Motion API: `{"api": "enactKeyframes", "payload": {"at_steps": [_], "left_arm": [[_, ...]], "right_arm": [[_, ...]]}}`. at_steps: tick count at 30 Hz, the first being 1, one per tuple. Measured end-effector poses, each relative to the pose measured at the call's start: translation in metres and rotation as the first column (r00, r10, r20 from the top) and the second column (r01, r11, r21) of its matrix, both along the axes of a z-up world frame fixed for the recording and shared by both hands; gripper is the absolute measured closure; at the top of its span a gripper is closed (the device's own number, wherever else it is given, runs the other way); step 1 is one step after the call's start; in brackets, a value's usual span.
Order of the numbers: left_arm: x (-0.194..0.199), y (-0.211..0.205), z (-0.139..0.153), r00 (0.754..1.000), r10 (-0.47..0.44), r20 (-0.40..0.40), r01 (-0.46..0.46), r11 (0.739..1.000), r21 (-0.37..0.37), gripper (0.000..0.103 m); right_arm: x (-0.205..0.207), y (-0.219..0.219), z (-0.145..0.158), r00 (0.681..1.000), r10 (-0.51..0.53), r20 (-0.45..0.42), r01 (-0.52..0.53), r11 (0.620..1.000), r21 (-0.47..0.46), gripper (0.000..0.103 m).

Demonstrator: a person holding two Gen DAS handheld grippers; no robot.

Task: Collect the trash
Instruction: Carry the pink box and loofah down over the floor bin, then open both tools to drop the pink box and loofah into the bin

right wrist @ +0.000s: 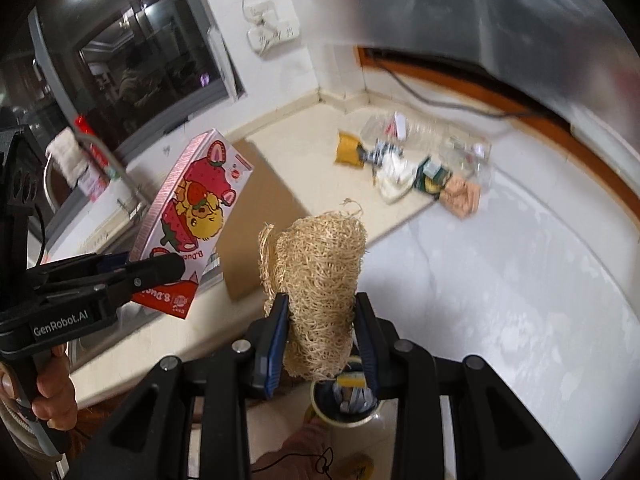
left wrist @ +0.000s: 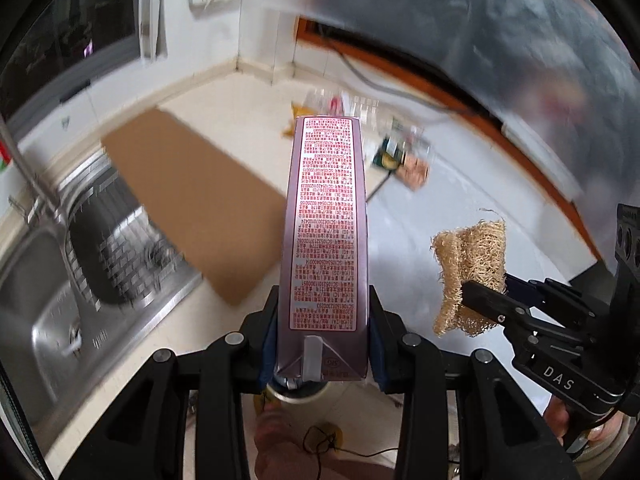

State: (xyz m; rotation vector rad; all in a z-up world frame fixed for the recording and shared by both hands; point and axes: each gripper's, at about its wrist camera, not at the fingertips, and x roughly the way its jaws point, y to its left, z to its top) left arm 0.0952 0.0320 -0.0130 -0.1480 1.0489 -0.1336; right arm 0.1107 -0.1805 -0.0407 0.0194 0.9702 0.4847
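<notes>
My left gripper (left wrist: 324, 344) is shut on a pink strawberry drink carton (left wrist: 326, 220), held up over the counter's front edge; it shows in the right wrist view (right wrist: 196, 204) too. My right gripper (right wrist: 320, 320) is shut on a tan loofah scrubber (right wrist: 316, 276), seen at the right in the left wrist view (left wrist: 470, 268). A small bin with trash (right wrist: 348, 398) sits below the grippers. A pile of wrappers and clear plastic (right wrist: 420, 164) lies at the back of the counter.
A brown cardboard sheet (left wrist: 192, 200) lies on the counter beside the steel sink (left wrist: 80, 264) at the left. A window (right wrist: 132, 60) and a wall socket (right wrist: 268, 36) are behind. A silvery hood (left wrist: 500, 28) hangs at the upper right.
</notes>
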Motion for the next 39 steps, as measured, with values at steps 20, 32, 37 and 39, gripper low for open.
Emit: {"api": "enactKeyframes", "payload": {"at_steps": [20, 32, 37, 39], "left_arm": [[-0.061, -0.032, -0.22, 0.953, 0.015, -0.304, 0.014, 0.996, 0.092, 0.067], [-0.051, -0.035, -0.409, 0.894, 0.019, -0.447, 0.028, 0.995, 0.097, 0.067], [-0.04, -0.033, -0.47, 0.873, 0.018, -0.488, 0.025, 0.996, 0.082, 0.067], [-0.036, -0.034, -0.482, 0.873, 0.016, -0.487, 0.027, 0.996, 0.082, 0.067]], "right_arm": [[-0.063, 0.014, -0.182, 0.963, 0.056, -0.263, -0.093, 0.987, -0.128, 0.07], [-0.049, 0.034, -0.365, 0.899, -0.014, -0.438, -0.1, 0.967, -0.235, 0.069], [-0.039, 0.036, -0.423, 0.894, -0.039, -0.447, -0.093, 0.959, -0.269, 0.066], [-0.036, 0.037, -0.441, 0.893, -0.042, -0.449, -0.094, 0.957, -0.276, 0.065]]}}
